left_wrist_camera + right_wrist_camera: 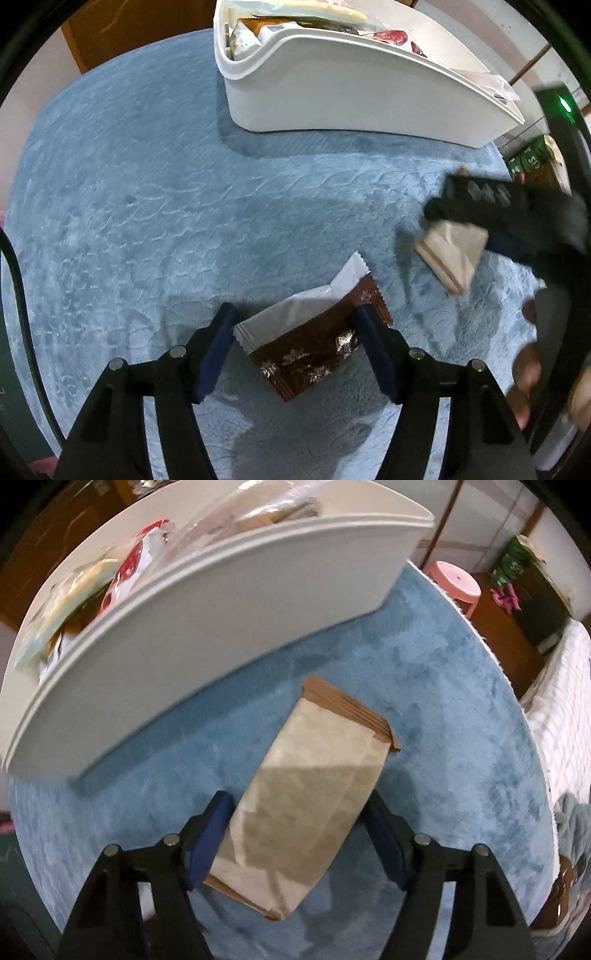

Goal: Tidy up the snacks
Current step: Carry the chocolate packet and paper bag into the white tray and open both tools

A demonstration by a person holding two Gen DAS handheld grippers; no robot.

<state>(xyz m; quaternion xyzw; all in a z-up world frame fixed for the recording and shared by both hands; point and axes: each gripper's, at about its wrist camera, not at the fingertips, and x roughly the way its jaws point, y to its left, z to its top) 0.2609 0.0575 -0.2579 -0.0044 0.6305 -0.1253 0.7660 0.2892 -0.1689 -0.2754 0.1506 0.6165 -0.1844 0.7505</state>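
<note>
Far left: only bare blue rug [147, 184], soft and thick, so flat snacks sink a little and are best taken by their edges.

Left gripper [297, 350]: pointing almost straight down, fingers half spread and pinching the brown packet [314, 350] across its width. One pad against the white folded side, the other against the brown side. Packet bent upward in the middle, probably because of the squeeze. Low over the rug, just under the camera, well apart from the bin [332, 99].

Behind, in the middle: a white bin standing on the rug, already full of wrappers and bags up to the rim. Placed within reach of both hands, most likely as the place to collect the snacks. Not much free room visible on top, so maybe necessary to lay new items flat over the others.

Right gripper [297, 830]: also pointing down, fingers half spread on both long sides of the paper bag [306, 805], pads seeming to touch both edges. Bag taken near its lower end, its folded top pointing toward the bin wall and near to it. Not possible to tell if resting on the rug or just lifted.

Judged step: both snacks being taken at once, next to be carried over the bin rim. Risk: slipping of the thin packet, crushing of the bag.
</note>
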